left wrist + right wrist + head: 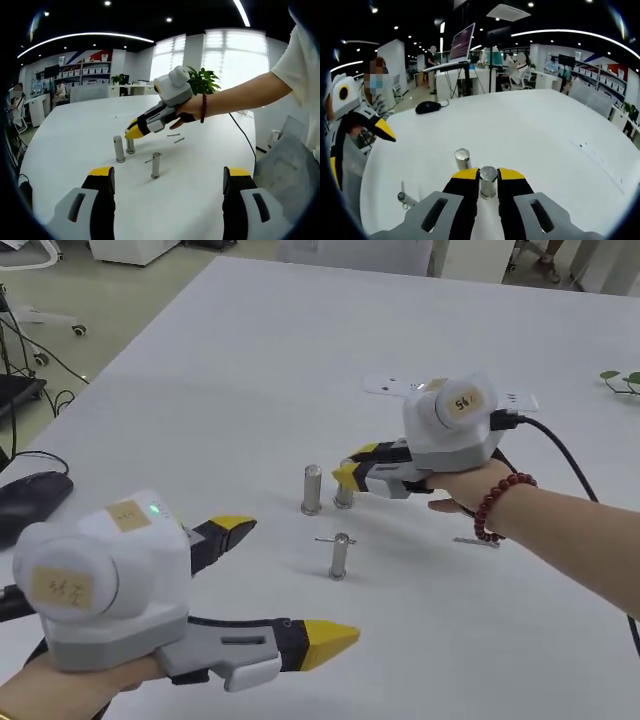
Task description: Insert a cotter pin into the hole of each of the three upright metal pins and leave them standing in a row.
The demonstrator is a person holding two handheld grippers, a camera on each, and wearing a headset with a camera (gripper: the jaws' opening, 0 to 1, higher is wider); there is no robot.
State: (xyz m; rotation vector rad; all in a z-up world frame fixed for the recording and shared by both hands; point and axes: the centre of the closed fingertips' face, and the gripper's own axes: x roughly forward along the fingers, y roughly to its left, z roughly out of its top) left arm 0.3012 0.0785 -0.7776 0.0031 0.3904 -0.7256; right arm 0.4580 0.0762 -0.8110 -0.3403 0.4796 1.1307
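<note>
White surface [250, 360]. My right claw [347, 476] was clamped on one upright metal pin [344, 496]; left claw [300, 581] stood apart. I judged a jerk could topple the neighbouring pin [312, 488].

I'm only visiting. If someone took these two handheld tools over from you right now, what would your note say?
Left gripper: open, holding nothing, above the table.
Right gripper: fingers shut on the gripped metal pin, which is upright.
Bare metal pin: stands beside it, with no cotter pin showing.
Done: the nearer metal pin has an inserted cotter pin.
Left: fit the other two from the loose cotter pins, then set the row.
</note>
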